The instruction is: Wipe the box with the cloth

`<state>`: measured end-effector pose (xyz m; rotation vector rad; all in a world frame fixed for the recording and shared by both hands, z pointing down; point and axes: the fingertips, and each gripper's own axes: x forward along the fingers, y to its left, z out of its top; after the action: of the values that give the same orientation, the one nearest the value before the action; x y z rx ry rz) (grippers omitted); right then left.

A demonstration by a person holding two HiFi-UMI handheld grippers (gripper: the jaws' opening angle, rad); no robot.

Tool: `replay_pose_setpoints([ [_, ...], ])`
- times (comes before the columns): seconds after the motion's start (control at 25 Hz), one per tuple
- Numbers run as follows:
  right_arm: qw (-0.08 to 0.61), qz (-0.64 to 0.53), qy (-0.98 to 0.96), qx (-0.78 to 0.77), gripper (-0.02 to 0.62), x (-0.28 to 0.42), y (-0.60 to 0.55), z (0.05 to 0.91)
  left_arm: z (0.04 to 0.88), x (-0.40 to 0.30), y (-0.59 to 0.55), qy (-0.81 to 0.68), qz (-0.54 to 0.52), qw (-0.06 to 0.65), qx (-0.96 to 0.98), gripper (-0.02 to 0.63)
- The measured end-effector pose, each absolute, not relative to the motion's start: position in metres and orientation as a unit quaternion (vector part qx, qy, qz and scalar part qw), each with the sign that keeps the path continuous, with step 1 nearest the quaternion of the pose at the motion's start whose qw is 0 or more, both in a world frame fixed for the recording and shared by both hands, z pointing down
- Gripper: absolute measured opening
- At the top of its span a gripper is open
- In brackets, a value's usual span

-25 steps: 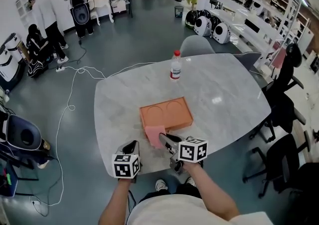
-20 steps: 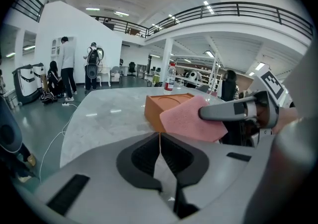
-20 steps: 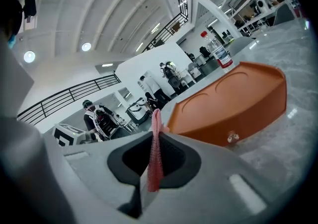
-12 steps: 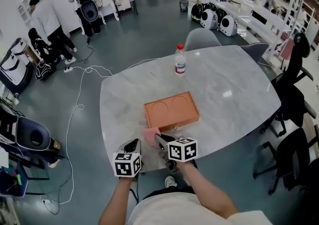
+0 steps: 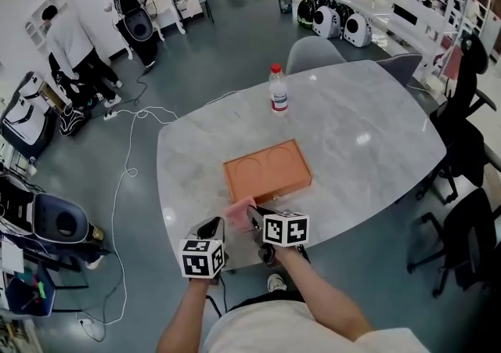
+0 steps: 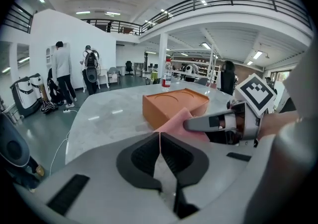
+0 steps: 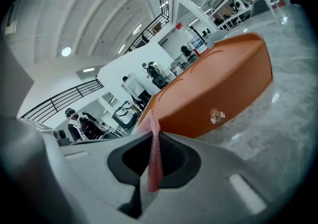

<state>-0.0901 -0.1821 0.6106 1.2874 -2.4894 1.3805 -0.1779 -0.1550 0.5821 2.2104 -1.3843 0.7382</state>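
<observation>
An orange box (image 5: 268, 170) with two round hollows in its top lies flat on the marble table (image 5: 360, 148). My right gripper (image 5: 254, 217) is shut on a pink cloth (image 5: 239, 209), just off the box's near left corner. In the right gripper view the cloth (image 7: 153, 153) hangs pinched between the jaws, with the box's side (image 7: 213, 94) close ahead. My left gripper (image 5: 213, 228) hovers at the table's near edge, left of the right one, shut on nothing. In the left gripper view (image 6: 160, 136) the cloth (image 6: 178, 120) and box (image 6: 175, 103) sit beyond its tips.
A plastic bottle (image 5: 278, 89) with a red cap stands upright at the table's far side. Chairs (image 5: 462, 156) stand around the right and far edges. People (image 5: 66, 42) and bags are on the floor at the far left, with a white cable (image 5: 125, 179) trailing toward the table.
My right gripper has drawn a little left, closer to the left gripper, keeping the cloth in its jaws. The box and bottle have stayed in place.
</observation>
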Motion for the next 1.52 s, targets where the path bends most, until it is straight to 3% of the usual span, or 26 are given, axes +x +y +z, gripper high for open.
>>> replay_pose_setpoints([
  [1.52,-0.03,0.458,-0.735,0.499,0.018,0.026,-0.194,0.624,0.591,-0.102,-0.179,-0.444,0.283,0.202,0.826,0.015],
])
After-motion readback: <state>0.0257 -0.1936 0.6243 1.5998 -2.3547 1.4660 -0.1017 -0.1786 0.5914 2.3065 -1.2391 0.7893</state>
